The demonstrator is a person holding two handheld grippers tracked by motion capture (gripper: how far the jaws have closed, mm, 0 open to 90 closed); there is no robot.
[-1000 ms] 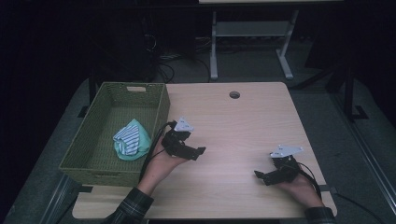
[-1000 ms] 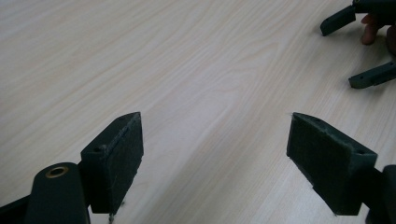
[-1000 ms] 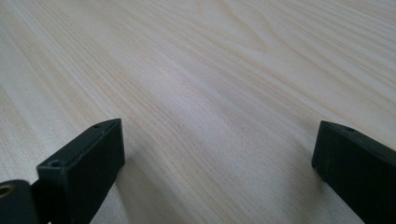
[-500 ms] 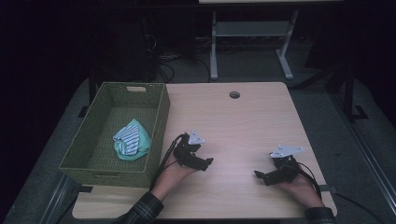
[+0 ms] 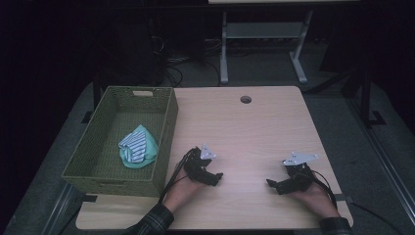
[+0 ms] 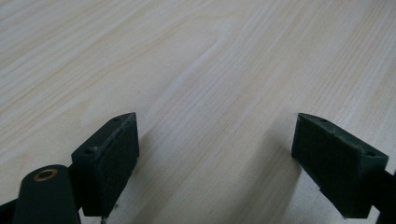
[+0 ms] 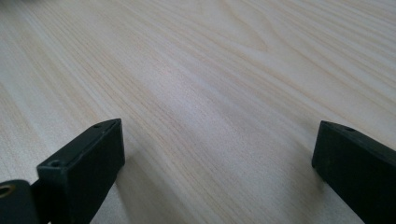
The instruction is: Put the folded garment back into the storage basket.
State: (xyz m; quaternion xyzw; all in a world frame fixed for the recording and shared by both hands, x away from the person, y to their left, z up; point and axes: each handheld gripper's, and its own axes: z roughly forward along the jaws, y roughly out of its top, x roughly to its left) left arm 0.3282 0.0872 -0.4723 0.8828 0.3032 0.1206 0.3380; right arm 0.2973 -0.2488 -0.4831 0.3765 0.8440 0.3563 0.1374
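My left gripper [image 5: 214,177] rests low on the light wooden table [image 5: 244,132], just right of a green woven basket [image 5: 103,161]. Its jaws stand wide apart in the left gripper view [image 6: 212,158], with bare wood between them. My right gripper [image 5: 272,185] lies near the table's front right, jaws pointing left. Those jaws also stand wide apart in the right gripper view [image 7: 215,168], holding nothing. A crumpled cloth [image 5: 138,147], teal with white and dark stripes, lies inside the basket.
A round cable hole [image 5: 245,99] sits near the table's far edge. Behind the table stands a grey metal frame [image 5: 264,34] on a dark floor with loose cables [image 5: 181,63]. Cables trail from both grippers toward the front edge.
My left gripper has moved right and toward the front edge, away from the basket's side. The right gripper has stayed in place.
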